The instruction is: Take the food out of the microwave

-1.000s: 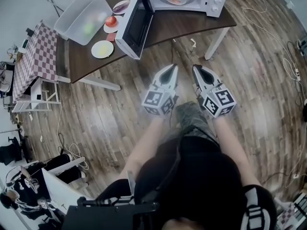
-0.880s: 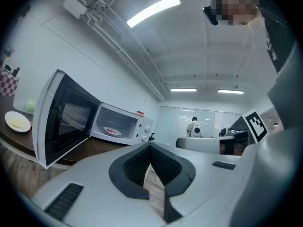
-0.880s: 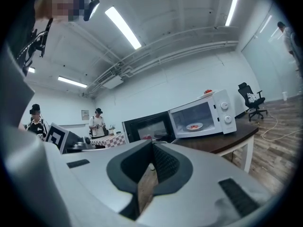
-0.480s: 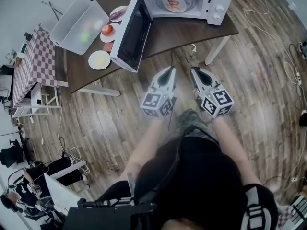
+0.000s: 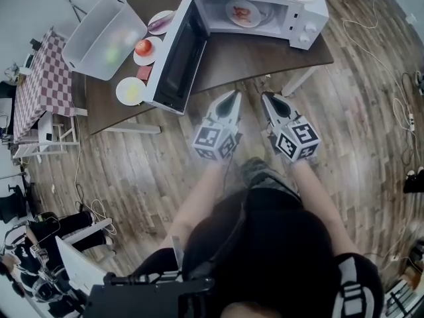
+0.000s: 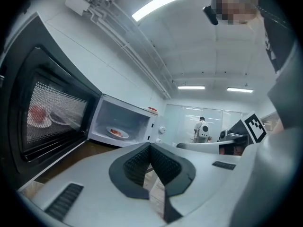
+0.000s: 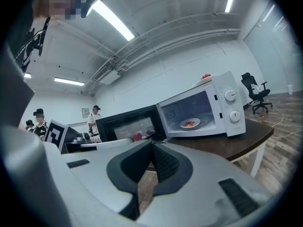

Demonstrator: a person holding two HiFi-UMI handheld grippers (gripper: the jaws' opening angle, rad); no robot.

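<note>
"White and boxy, the microwave oven (image 5: 265, 8) is sitting on the dark wooden table (image 5: 245, 55) with its black-windowed door (image 5: 173, 55) hanging wide open. What is changing?"

"The person is walking up to it. Compared with a second ago, the table is lying lower and larger in the head view. Both claws are now nearing its front edge and touching nothing."

"And the claws themselves?"

"The left gripper (image 5: 232, 97) is showing its ribbed pads pressed together with nothing between them. The right gripper (image 5: 269, 98) is doing the same. Both are travelling empty and aiming at the table."

"Where is the food lying?"

"The round white plate of reddish food (image 5: 242, 12) is resting flat on the oven floor, inside the cavity and well apart from both claws. I am judging the approach as nearly over and the reach-in as not yet begun."

"Which way is the oven facing?"

"Its long axis is running along the table, left to right in the head view, and its open mouth is facing the person. The door is standing out on the left side. The plate is round, so it is offering no long axis, only a rim. I am expecting one jaw pair to need opening before pinching that rim."
</note>
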